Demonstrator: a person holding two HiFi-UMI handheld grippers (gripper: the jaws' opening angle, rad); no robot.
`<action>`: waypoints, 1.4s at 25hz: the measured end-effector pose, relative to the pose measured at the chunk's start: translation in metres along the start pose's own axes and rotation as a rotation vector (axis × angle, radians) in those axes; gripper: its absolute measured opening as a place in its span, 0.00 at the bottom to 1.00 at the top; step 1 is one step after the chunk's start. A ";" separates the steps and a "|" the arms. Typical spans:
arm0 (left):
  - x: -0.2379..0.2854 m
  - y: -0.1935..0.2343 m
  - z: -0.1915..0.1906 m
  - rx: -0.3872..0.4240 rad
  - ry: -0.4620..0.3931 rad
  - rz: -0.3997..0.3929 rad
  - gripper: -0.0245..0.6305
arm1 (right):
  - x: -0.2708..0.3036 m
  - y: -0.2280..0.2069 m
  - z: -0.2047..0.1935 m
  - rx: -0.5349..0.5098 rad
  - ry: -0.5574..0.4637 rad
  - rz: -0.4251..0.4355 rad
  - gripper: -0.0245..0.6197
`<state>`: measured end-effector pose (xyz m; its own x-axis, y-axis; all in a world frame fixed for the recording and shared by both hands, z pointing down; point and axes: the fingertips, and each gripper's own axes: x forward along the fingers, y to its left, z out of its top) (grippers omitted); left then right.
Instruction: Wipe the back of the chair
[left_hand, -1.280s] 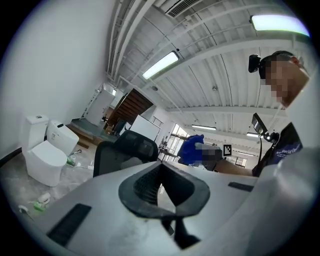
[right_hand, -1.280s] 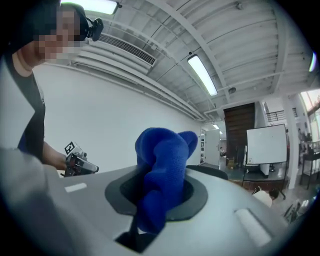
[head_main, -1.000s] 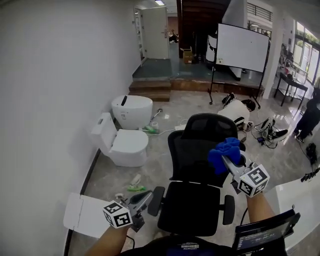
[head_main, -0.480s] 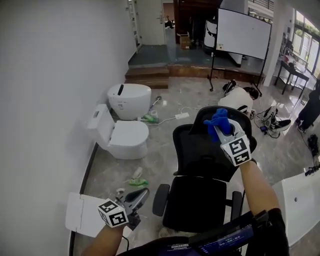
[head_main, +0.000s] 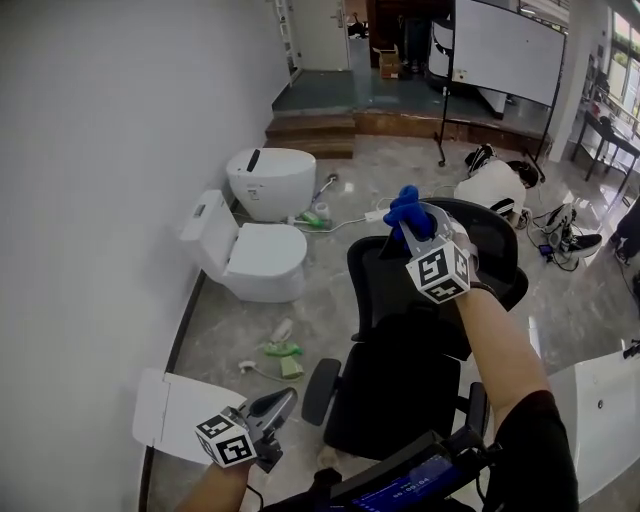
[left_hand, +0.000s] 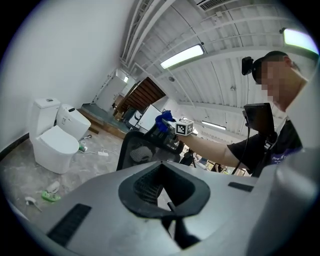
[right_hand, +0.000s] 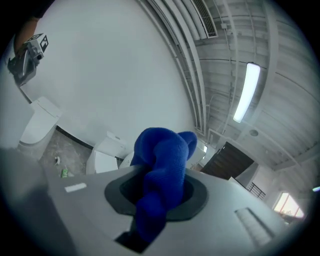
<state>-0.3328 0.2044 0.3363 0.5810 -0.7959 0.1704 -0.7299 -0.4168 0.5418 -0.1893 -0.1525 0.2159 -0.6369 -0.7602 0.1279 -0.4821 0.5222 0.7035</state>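
The black office chair stands in the middle of the head view, its mesh back (head_main: 385, 290) facing me and its seat (head_main: 395, 395) below. My right gripper (head_main: 412, 225) is shut on a bunched blue cloth (head_main: 404, 208), held at the upper left edge of the chair back; whether the cloth touches the chair I cannot tell. In the right gripper view the blue cloth (right_hand: 162, 165) fills the gap between the jaws. My left gripper (head_main: 280, 403) hangs low at the left of the seat, shut and holding nothing. The left gripper view shows the chair back (left_hand: 137, 150) and the blue cloth (left_hand: 163, 121).
Two white toilets (head_main: 255, 265) (head_main: 270, 180) stand by the left wall. A flat white board (head_main: 165, 425) and litter (head_main: 282, 350) lie on the floor. A whiteboard (head_main: 510, 50), steps (head_main: 310, 125), cables and gear (head_main: 560, 240) are behind the chair; a white table (head_main: 600, 400) is at right.
My right gripper has carried the blue cloth from the middle of the chair back up and left to its upper edge. The left gripper has stayed low beside the seat.
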 end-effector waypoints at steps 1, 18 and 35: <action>0.001 0.000 -0.001 0.000 0.002 0.000 0.04 | 0.004 -0.001 -0.004 -0.012 0.013 0.000 0.16; 0.045 0.000 -0.003 -0.005 0.029 -0.058 0.04 | -0.084 -0.082 -0.142 -0.064 0.367 -0.122 0.16; 0.040 0.012 0.002 -0.035 0.008 -0.043 0.04 | 0.000 0.068 -0.026 -0.222 0.062 0.108 0.16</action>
<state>-0.3184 0.1665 0.3480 0.6145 -0.7739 0.1533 -0.6912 -0.4344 0.5775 -0.2068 -0.1274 0.2813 -0.6363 -0.7304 0.2480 -0.2653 0.5092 0.8188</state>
